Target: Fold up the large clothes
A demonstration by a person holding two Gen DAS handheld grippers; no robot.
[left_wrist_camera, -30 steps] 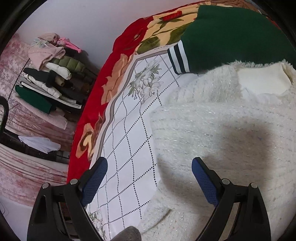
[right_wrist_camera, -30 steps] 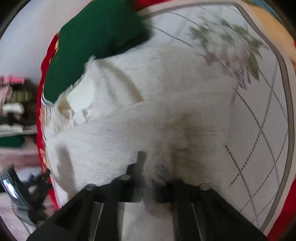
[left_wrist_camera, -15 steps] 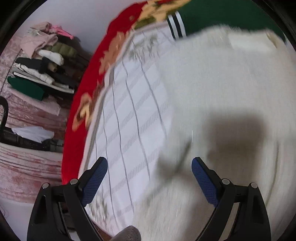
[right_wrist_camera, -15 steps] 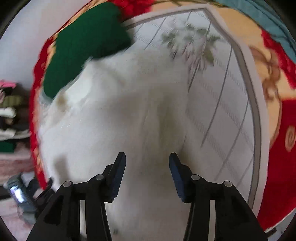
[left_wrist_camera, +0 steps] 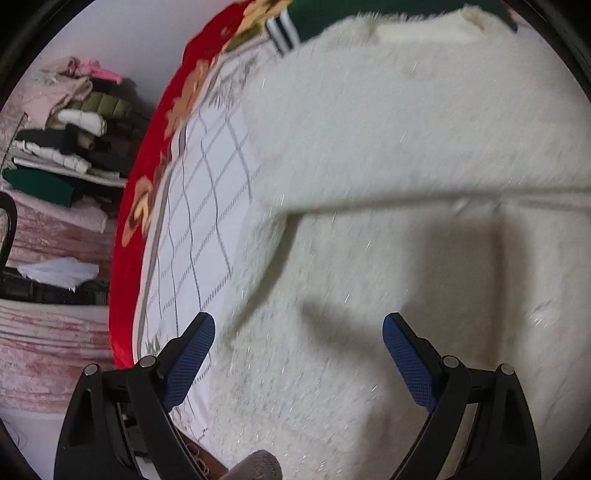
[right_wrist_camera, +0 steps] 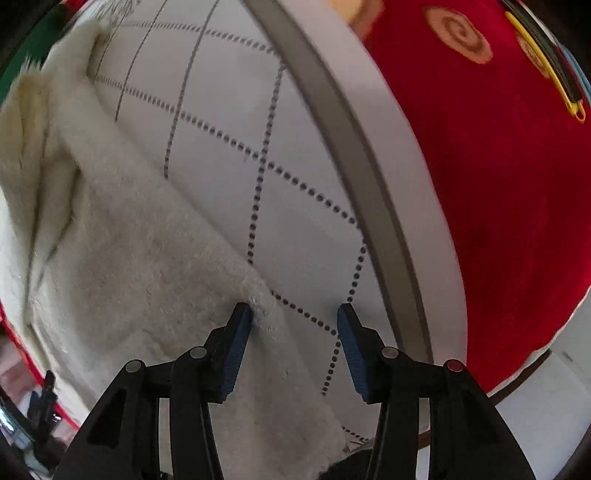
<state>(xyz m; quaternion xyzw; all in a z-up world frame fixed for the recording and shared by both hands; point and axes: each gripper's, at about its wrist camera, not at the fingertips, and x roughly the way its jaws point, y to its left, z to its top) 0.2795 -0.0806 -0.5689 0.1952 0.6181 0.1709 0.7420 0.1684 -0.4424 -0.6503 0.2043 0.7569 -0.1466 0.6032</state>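
Note:
A fluffy white sweater (left_wrist_camera: 406,147) lies spread on the bed, with a folded flap whose edge runs across the middle of the left wrist view. My left gripper (left_wrist_camera: 299,325) hovers open above the sweater with nothing between its blue pads. The right wrist view shows the sweater's (right_wrist_camera: 129,258) right edge on the bed cover. My right gripper (right_wrist_camera: 294,312) stands open there. The sweater's edge lies between the jaws, beside the left pad (right_wrist_camera: 238,332), and the pads do not press on it.
A white bed cover (right_wrist_camera: 295,166) with a dotted diamond pattern lies over a red flowered blanket (right_wrist_camera: 498,184). A green garment with a striped cuff (left_wrist_camera: 280,29) rests beyond the sweater. A pile of folded clothes (left_wrist_camera: 66,140) sits to the left of the bed.
My right gripper has let go of the sweater, opened, and swung right to the sweater's edge. My left gripper has shifted across the sweater, still open.

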